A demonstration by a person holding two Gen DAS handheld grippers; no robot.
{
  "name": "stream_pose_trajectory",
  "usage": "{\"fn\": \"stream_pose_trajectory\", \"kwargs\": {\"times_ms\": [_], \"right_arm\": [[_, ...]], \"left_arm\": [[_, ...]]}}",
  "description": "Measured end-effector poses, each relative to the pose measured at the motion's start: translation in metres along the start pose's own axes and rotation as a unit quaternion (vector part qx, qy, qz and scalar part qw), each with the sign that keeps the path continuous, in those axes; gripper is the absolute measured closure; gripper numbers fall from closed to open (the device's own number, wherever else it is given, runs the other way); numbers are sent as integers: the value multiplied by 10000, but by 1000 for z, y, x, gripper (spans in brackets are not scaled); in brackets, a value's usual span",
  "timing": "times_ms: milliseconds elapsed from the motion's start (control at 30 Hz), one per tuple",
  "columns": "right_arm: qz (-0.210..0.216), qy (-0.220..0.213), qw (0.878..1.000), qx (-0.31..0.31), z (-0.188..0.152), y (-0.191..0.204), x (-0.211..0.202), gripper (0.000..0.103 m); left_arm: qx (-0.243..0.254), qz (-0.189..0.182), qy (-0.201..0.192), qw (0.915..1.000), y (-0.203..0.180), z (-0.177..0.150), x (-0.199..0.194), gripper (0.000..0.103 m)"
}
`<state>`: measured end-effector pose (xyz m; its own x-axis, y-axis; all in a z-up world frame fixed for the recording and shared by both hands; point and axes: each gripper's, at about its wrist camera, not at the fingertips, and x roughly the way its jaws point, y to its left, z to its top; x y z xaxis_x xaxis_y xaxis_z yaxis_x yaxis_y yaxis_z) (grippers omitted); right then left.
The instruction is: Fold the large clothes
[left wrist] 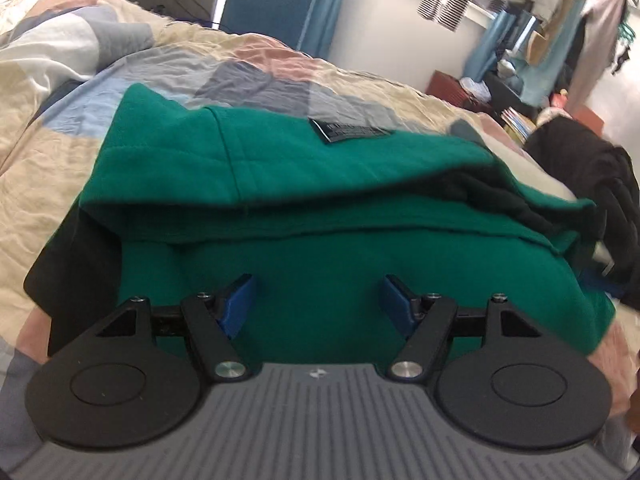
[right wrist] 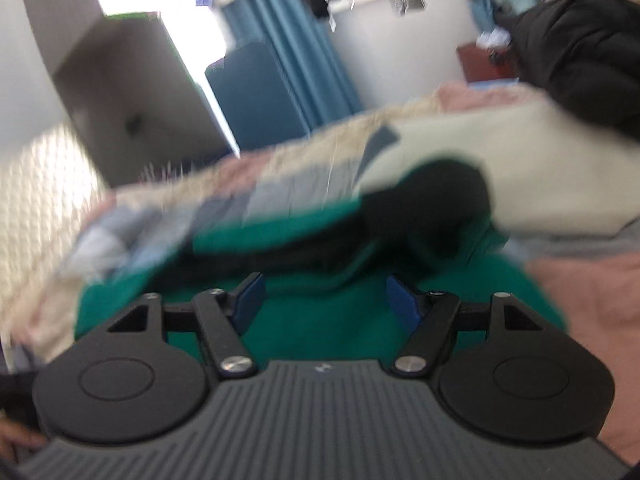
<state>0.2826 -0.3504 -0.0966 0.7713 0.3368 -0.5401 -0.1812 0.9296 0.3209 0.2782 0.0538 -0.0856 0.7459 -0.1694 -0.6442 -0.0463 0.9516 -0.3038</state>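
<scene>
Hovering nearest each lens is a grey ribbed gripper body with black linkage arms and blue finger pads: the left gripper (left wrist: 316, 306) and the right gripper (right wrist: 324, 300) both stand with their jaws spread, nothing between the pads, only green cloth lying beyond them.

That cloth is the folded green fleece garment (left wrist: 280, 200), a thick sweatshirt with black lining showing at its left edge and along a fold on its right, and a small dark rectangular label (left wrist: 348, 130) sewn near its far edge. It lies in stacked layers on the bed, just ahead of both grippers (the right wrist view is smeared by blur, so its folds read only as green and black bands there).

Under it spreads the rumpled patchwork bedcover (left wrist: 60, 152) in cream, pink, pale blue and slate grey blocks, creased all over and running away to the left and back. At the bed's right side, beside the green garment, sits a heap of black puffy clothing (left wrist: 600, 184), which also shows at the upper right of the right wrist view.

Beyond the bed stand a teal curtain (left wrist: 320, 4) and a dark blue panel against a white wall. Farther right, a white ledge carries hanging black-and-white striped cloth (left wrist: 444, 6), and a crowded rack of hung clothes (left wrist: 580, 28) fills the corner, with a reddish box on the floor below.
</scene>
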Motion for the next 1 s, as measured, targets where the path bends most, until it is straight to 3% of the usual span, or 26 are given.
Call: {"fn": "stream_pose_trajectory", "kwargs": {"times_ms": [67, 233, 367, 533, 667, 800, 1000], "right_arm": [[-127, 177, 9997, -111, -2, 1, 21, 40], [-269, 76, 9995, -139, 18, 0, 53, 40], [-485, -47, 9987, -125, 27, -1, 76, 52], [-554, -447, 9974, 80, 33, -11, 90, 52], [-564, -551, 9969, -4, 32, -8, 91, 52], [-420, -651, 9970, -41, 32, 1, 78, 52], [-166, -688, 9966, -418, 21, 24, 44, 52]], "left_arm": [[-99, 82, -47, 9999, 5, 7, 4, 29], [-417, 130, -209, 9988, 21, 34, 25, 24], [-339, 259, -652, 9970, 22, 54, 45, 24], [-197, 333, -1199, 9920, 27, 66, 61, 24], [-215, 306, -1378, 9898, 29, 73, 60, 24], [-383, 22, -1506, 9878, 30, 76, 45, 25], [-349, -177, -1254, 9913, 17, 65, 23, 25]]}}
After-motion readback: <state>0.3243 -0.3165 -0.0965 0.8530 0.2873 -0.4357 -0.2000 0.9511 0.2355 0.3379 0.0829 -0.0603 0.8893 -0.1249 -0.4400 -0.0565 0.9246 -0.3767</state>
